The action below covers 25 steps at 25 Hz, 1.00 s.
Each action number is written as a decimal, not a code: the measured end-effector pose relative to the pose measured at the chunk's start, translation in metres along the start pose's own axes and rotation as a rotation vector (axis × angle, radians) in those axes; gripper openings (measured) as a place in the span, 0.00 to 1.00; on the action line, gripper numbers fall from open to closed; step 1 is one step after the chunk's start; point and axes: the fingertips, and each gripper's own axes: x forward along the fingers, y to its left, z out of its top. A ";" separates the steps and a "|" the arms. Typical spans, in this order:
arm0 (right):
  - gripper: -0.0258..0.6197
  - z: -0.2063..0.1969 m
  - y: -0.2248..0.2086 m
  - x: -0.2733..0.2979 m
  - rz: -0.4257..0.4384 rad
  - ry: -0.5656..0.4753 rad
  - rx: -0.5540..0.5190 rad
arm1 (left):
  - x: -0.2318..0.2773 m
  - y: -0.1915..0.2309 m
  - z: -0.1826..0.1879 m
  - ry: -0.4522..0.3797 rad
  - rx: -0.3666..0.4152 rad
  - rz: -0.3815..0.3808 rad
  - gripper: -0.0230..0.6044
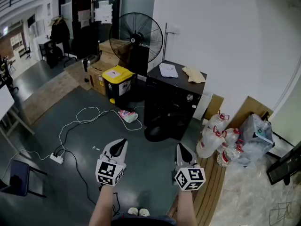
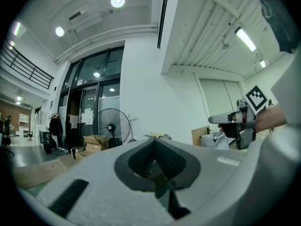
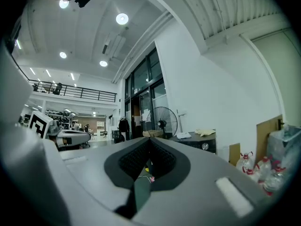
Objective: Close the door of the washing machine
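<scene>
Beside wall, washing machine door open: head view only.

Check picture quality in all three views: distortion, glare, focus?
Head view: mild barrel bend along the walls, even light, washing machine front nearly black, detail lost. Left gripper view: heavy fisheye, dark corners, ceiling light blown out, left gripper soft up close. Right gripper view: same fisheye and vignette, round lamp blown out, right gripper soft.
</scene>
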 end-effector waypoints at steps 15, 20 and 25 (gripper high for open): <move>0.06 -0.007 -0.001 0.007 -0.011 0.009 0.009 | -0.002 0.012 -0.005 -0.049 -0.068 -0.022 0.38; 0.06 -0.011 0.001 0.016 -0.006 0.019 0.016 | 0.000 0.019 -0.010 -0.042 -0.077 -0.014 0.48; 0.06 -0.020 0.004 0.031 -0.009 0.029 0.024 | 0.004 0.032 -0.019 -0.034 -0.077 -0.020 0.52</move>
